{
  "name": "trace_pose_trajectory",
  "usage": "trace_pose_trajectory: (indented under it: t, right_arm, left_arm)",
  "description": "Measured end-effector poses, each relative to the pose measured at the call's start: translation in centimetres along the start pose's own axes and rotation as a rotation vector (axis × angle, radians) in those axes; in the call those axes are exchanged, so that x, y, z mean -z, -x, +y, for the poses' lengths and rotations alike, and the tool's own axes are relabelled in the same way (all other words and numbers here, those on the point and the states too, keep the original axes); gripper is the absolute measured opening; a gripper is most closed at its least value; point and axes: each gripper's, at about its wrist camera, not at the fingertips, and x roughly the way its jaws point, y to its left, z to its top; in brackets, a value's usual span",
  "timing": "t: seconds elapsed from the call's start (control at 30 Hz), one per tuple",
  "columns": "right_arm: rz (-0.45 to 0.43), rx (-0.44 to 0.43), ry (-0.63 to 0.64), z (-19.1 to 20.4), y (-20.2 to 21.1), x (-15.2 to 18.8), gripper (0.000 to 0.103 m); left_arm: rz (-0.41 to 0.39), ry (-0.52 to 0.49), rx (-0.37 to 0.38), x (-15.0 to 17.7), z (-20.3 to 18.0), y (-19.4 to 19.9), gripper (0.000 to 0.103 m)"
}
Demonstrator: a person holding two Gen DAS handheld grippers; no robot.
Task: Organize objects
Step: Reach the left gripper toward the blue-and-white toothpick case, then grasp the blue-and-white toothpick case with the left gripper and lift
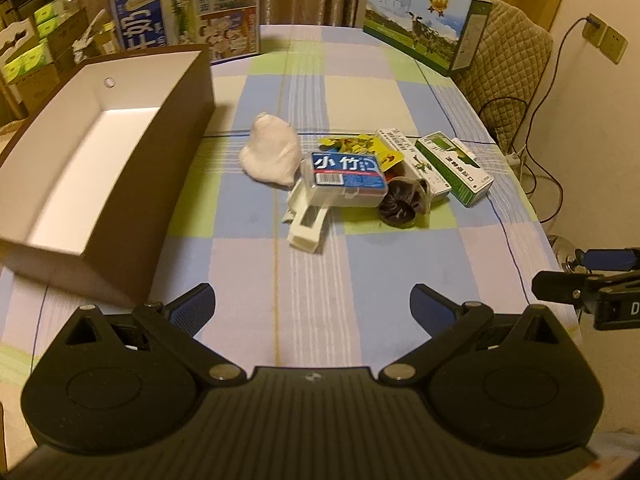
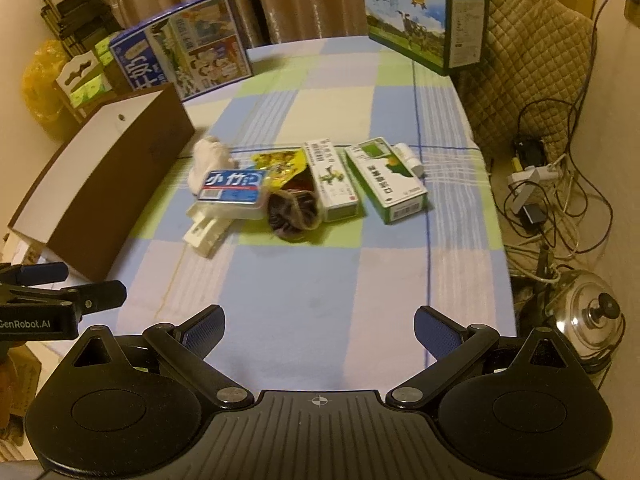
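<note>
- Both grippers are hovering low over the near end of the table: my left gripper (image 1: 313, 306) is holding its jaws spread wide with nothing between them, and my right gripper (image 2: 319, 328) is doing the same.
- I am looking at a brown open box (image 1: 176, 120) sitting on the left of the checked tablecloth (image 1: 360, 264); its white inside is showing no contents as far as I can see.
- I am seeing the loose items lying in a cluster at mid-table, apart from the box: a white cloth bundle (image 1: 271, 152), a clear case with a blue label (image 1: 346, 180) resting on a white plastic piece (image 1: 306, 228), a yellow packet (image 1: 360, 146) partly under the case, and a dark crumpled thing in clear wrap (image 1: 402, 200).
- I am noting two cartons lying side by side at the right of the cluster: a white carton (image 2: 334, 184) and a green-and-white carton (image 2: 386, 182), with a small white tube (image 2: 408, 158) just beside the green one.
- I am seeing two large printed cartons standing at the far end, a blue one (image 2: 180, 56) and a green one (image 2: 424, 20).
</note>
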Motion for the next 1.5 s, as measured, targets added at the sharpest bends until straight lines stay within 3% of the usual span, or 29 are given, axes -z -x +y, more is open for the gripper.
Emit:
trace_pose_trajectory:
  t: [0.63, 1.2, 1.5]
  right_arm:
    - [0.009, 0.068, -0.109, -8.1, -2.6, -2.4, 0.099]
    - [0.043, 0.136, -0.226, -12.8, -2.9, -2.1, 0.099]
    - [0.06, 0.15, -0.255, -13.6, -3.1, -1.8, 0.099]
  left_arm:
    - [0.01, -0.332, 0.047, -5.6, -2.3, -9.7, 0.102]
    - [0.048, -0.74, 0.126, -8.6, -4.9, -16.4, 0.101]
    - [0.051, -0.856, 0.192, -8.8, -5.6, -17.4, 0.072]
